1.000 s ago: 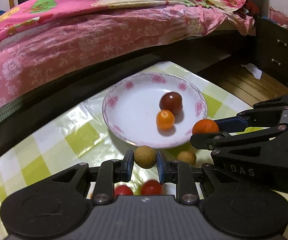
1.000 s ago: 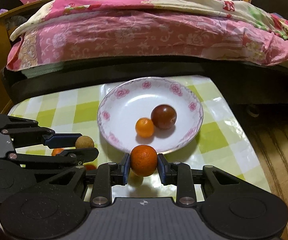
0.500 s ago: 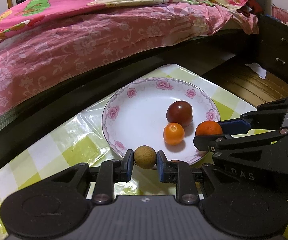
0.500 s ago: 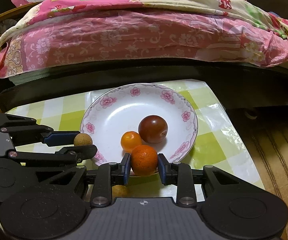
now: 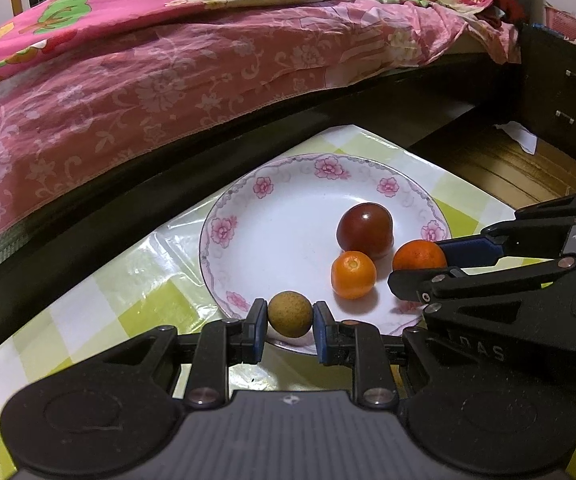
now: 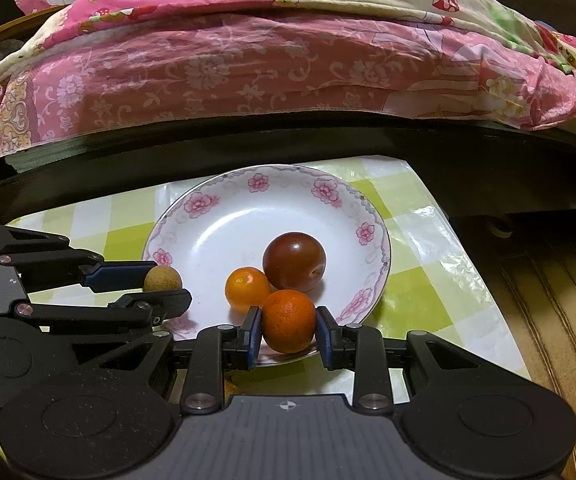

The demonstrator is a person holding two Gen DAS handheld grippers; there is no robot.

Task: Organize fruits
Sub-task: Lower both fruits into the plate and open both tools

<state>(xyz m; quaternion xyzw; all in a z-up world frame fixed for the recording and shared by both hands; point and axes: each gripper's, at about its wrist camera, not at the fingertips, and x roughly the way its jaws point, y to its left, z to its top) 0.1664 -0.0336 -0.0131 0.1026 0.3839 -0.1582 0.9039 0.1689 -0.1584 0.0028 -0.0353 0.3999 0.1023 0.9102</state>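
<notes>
- While both tools hang over the plate (image 5: 223,240), the only writing readable is "DAS", embossed on the side of the right gripper (image 5: 420,270) as the left camera sees it; any letter before it is hidden.
- Left gripper (image 5: 290,316) pinches a small tan fruit (image 5: 290,314) between its blue pads, right over the near rim of the plate.
- From the right camera that left gripper (image 6: 167,280) comes in from the left side, with the tan fruit (image 6: 162,279) at its tip, just inside the plate's (image 6: 247,176) left edge.
- Right gripper (image 6: 288,324) is clamped on an orange (image 6: 288,320), held low over the near part of the plate.
- That orange (image 5: 419,255) sits just beside two fruits lying on the plate: a smaller orange one (image 5: 353,274) and a dark red one (image 5: 364,230) behind it.
- In the right view the small orange one (image 6: 246,288) and the dark red one (image 6: 294,262) touch each other; whether the held orange touches them, I can't tell.
- Plate is white with pink flowers round the rim, on a green-and-white checked tablecloth (image 6: 404,292).
- Behind the table runs a dark bed frame (image 6: 288,136) with a pink flowered bedspread (image 6: 227,72) hanging over it.
- Wooden floor (image 6: 552,300) shows to the right, and a dark cabinet (image 5: 560,96) stands at the far right.
- Both grippers point forward towards the bed, side by side and near each other, fingers roughly level.
</notes>
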